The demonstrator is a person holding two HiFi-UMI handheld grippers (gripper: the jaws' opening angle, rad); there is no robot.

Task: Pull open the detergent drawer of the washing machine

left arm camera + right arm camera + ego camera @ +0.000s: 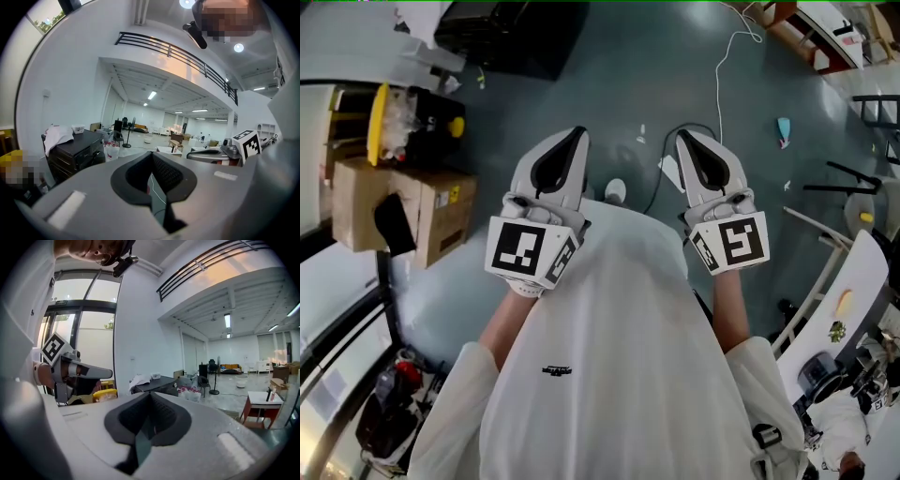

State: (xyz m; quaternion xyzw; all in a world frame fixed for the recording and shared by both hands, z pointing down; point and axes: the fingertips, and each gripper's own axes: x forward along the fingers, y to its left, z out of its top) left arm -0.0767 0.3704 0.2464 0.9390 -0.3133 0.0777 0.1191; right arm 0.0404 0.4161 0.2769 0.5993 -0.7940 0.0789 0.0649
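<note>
Left claw (575,134) clenched on nothing, right claw (684,138) likewise clenched (side by side), grey floor (628,84) beneath.

**Washer drawer in no view; two empty claws over the floor.**
The left claw (575,136) sits left of centre in the head view and the right claw (684,138) right of centre. They are side by side and apart, tips toward the top of the frame, above grey floor (628,84). Each has white shells and black pads (551,167) closed together, with nothing between them.
</note>
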